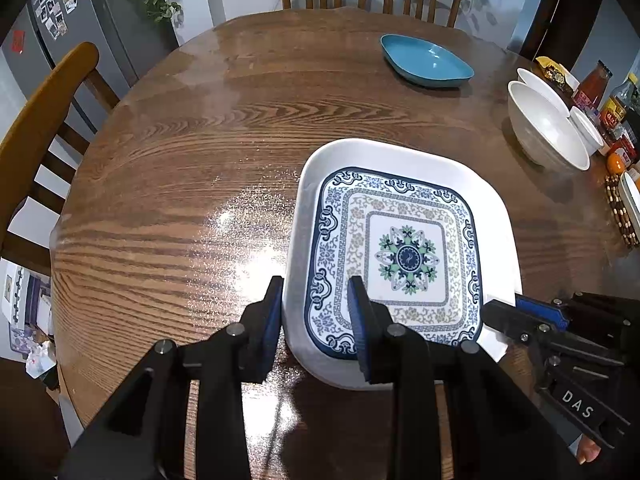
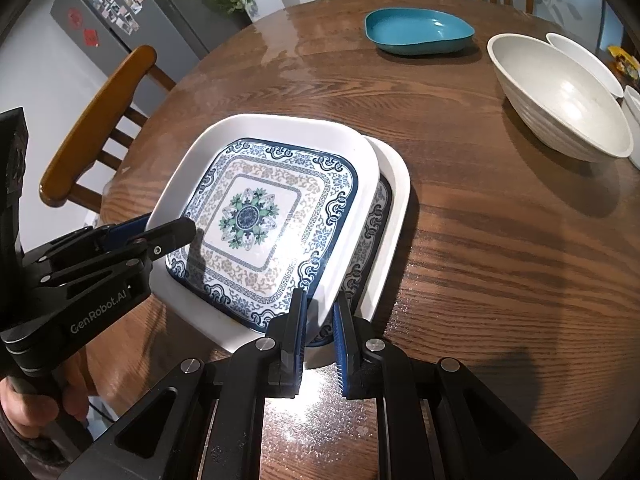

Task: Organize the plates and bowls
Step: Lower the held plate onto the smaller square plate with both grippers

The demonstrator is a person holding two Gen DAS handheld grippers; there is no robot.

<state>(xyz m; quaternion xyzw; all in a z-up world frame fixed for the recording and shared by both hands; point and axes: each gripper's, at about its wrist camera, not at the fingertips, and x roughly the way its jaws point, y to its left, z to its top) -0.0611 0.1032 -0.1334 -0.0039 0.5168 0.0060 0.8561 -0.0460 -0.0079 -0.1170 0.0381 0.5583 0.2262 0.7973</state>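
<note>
Two grippers clamp the near rim of a patterned square plate [image 2: 276,216], centre frame on a round wooden table [image 1: 180,168]. The left gripper [image 1: 316,320] pinches its left corner; the right gripper [image 2: 320,320] grips the right corner. The plate sits skewed on a matching lower plate [image 2: 394,208], so stacking seems the step in hand; next calls for squaring it and letting go. A blue dish [image 2: 416,32] and white bowls [image 2: 560,96], upper right, stand empty.

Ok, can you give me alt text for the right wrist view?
Two patterned square plates, the top plate offset over the lower plate, both grippers' jaws on the top plate's rims. A teal dish and white bowl sit farther back.
</note>
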